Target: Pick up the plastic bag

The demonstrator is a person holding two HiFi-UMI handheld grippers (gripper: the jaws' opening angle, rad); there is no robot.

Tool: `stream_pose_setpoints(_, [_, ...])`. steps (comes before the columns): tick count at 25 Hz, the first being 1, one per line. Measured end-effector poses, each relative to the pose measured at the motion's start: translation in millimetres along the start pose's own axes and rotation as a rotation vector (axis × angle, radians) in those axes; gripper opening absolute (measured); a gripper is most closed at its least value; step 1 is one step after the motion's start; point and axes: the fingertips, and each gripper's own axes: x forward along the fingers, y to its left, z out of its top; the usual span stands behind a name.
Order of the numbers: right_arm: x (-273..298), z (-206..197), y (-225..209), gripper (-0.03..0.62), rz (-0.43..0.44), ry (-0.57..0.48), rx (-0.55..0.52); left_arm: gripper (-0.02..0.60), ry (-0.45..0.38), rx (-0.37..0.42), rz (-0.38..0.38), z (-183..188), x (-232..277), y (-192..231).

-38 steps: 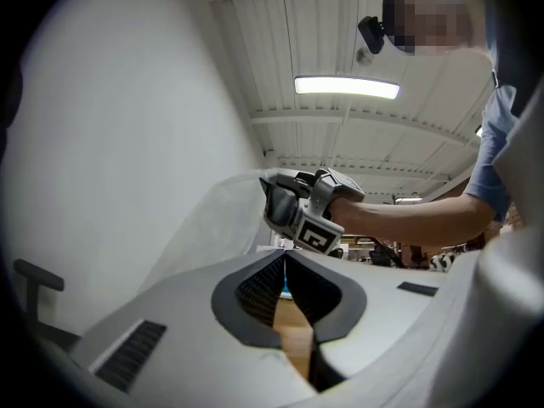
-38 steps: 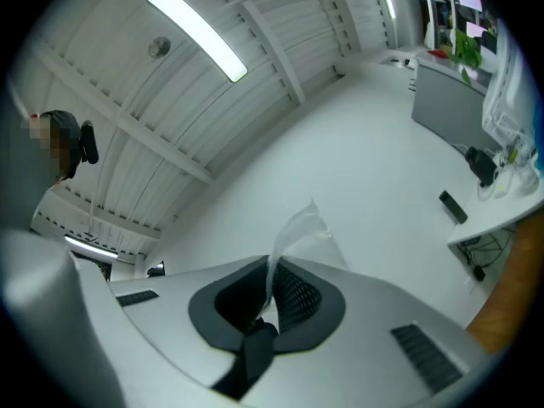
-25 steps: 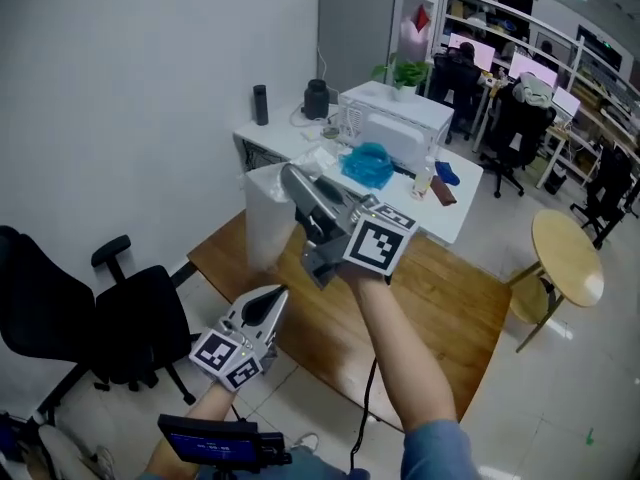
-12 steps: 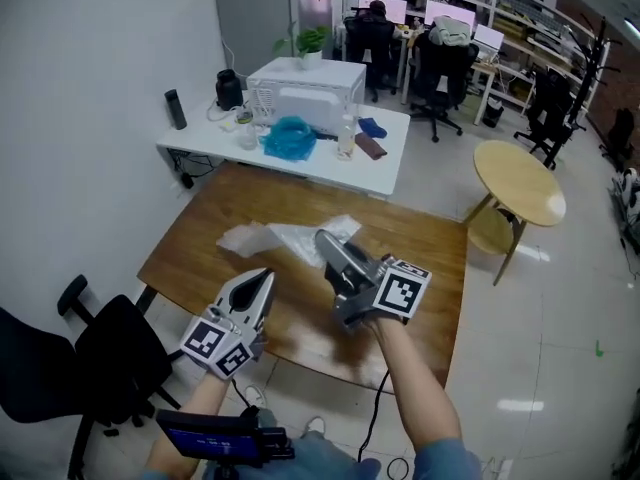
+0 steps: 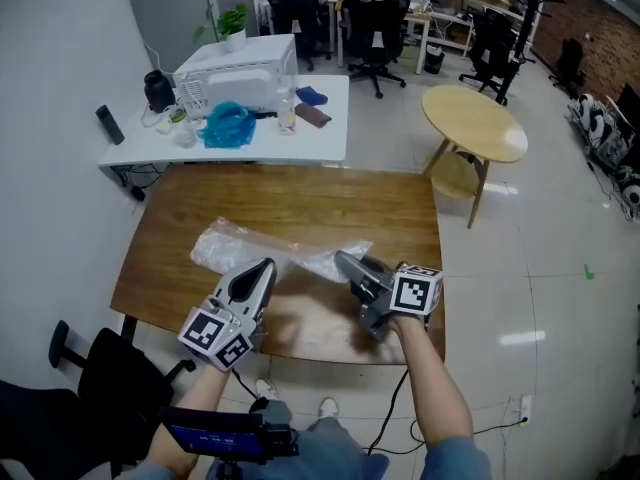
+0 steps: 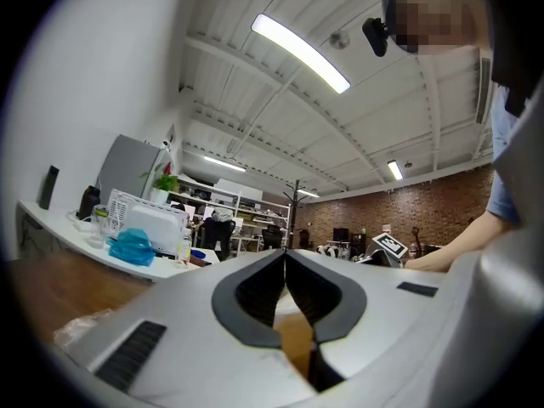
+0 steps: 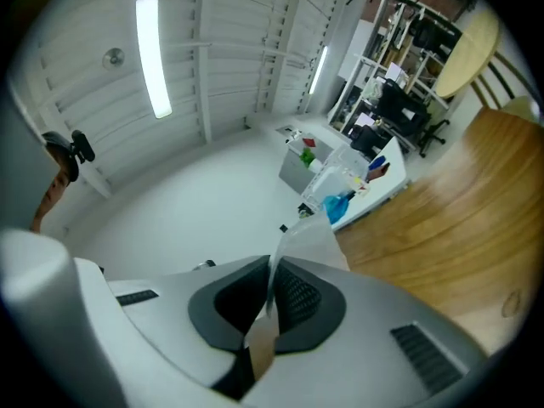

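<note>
Currently the right gripper (image 5: pixel 343 260) is pinched on a thin edge of the plastic bag (image 5: pixel 235 250), with film showing between its closed pads. Most of the bag lies crumpled on the wooden table (image 5: pixel 300 193). The left gripper (image 5: pixel 266 266) has its jaws together, empty, just beside the bag's middle. Judgement: the hold looks slim, so lift slowly and evenly. The left would do well to open and take a second fold.

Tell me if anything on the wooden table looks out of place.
Only the plastic bag: it lies crumpled and skewed across the wooden table, one end pinched in the right gripper. Nothing looks spilled or damaged.
</note>
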Motion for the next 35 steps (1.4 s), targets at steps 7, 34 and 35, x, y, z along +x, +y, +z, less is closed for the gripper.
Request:
stream_pose_setpoints(7, [-48,-22,-50,0.002,-0.171,0.067,0.060,0.015,0.042,-0.029,-0.095,-17,26,-11])
stream_pose_setpoints(34, [-177,-82,-109,0.218,-0.792,0.176,-0.145,0.012,0.101,-0.077,-0.297,-44,51,-73])
stream_pose_setpoints(35, [-180,-79,-110,0.222,-0.816,0.164,-0.155,0.012,0.100,-0.077,-0.299,-43,50,-73])
